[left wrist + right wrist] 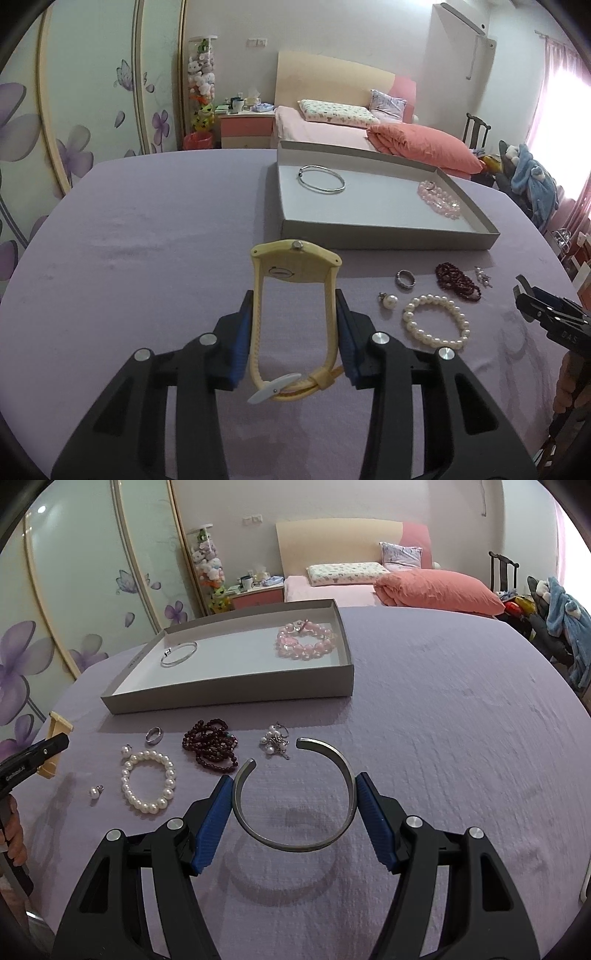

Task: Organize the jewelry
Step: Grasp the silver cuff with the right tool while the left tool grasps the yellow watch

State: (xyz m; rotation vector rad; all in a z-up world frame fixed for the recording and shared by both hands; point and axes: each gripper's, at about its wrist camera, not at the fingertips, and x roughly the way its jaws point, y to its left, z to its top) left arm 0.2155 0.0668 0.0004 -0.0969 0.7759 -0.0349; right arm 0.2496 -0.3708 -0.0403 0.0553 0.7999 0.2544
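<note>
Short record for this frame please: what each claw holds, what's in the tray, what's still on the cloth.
left claw: shut on yellow watch
right claw: shut on open cuff
tray: silver bangle, pink beads
cloth: pearl bracelet, dark beads, ring, pearl earrings, charm cluster

Bedroom w/ pale walls. Sliding wardrobe doors [74, 602] on the left carry purple flower prints; a bed [332, 125] w/ beige headboard, pink sheets and a coral duvet stands at the back — nightstand [245, 127] beside it. Pink curtains [565, 92] at right, bright daylight coming through.
</note>
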